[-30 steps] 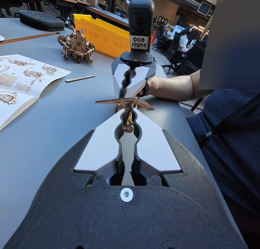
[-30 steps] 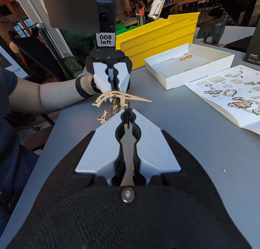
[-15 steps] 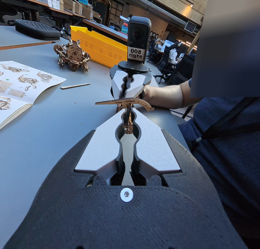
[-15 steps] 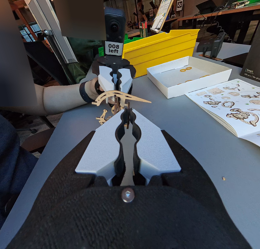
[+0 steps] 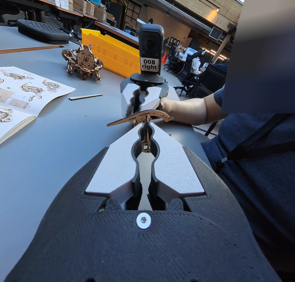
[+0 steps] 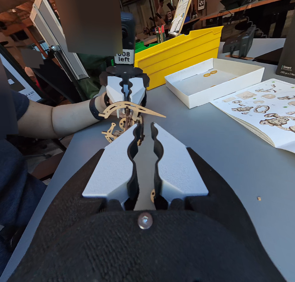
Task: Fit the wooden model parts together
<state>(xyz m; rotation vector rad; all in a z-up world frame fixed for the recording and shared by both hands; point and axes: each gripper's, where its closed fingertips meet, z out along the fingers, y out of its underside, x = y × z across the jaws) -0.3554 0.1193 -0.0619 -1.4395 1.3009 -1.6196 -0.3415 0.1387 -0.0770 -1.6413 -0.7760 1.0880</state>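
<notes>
Yellow bin (image 6: 177, 54) sits far back, white box (image 6: 223, 86) just in front, open instruction booklet (image 6: 263, 113) off to the right.

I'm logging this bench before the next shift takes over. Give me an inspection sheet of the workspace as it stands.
Surface: grey table, a few wood crumbs.
Job's things: wooden subassembly with curved arm, held above the table; finished wooden model standing apart.
Clutter: open instruction booklet, white box tray, yellow bin, loose wooden strip.
Grippers: left gripper shut on the subassembly; right gripper open beside it.
Cables: coiled cords on the far benches.
Surroundings: workshop benches, office chairs, seated people.
</notes>
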